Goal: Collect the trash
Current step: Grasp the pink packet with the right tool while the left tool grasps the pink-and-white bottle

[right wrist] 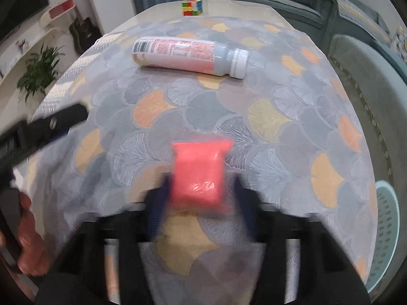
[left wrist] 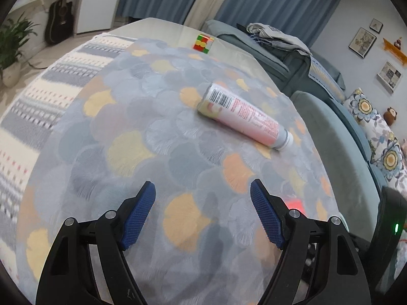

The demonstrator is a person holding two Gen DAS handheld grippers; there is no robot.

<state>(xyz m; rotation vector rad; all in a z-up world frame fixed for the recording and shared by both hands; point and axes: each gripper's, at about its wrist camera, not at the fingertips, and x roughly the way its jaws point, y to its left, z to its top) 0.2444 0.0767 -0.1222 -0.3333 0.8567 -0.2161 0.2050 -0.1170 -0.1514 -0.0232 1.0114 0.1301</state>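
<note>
Pink plastic packet (right wrist: 199, 175) between blurred right gripper (right wrist: 201, 190) fingers, grip unclear; left gripper (left wrist: 203, 193) wide open, empty. Pale-green perforated basket (right wrist: 386, 231) in right view only, contents unseen.

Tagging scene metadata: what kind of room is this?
Most likely a home living room: a sofa with floral cushions beside the cloth-covered table, a guitar against the wall, and framed pictures hanging.

Blue curtains (left wrist: 279, 0), teal sofa (left wrist: 330, 117), guitar (left wrist: 59, 21), potted plant (left wrist: 12, 43)
</note>
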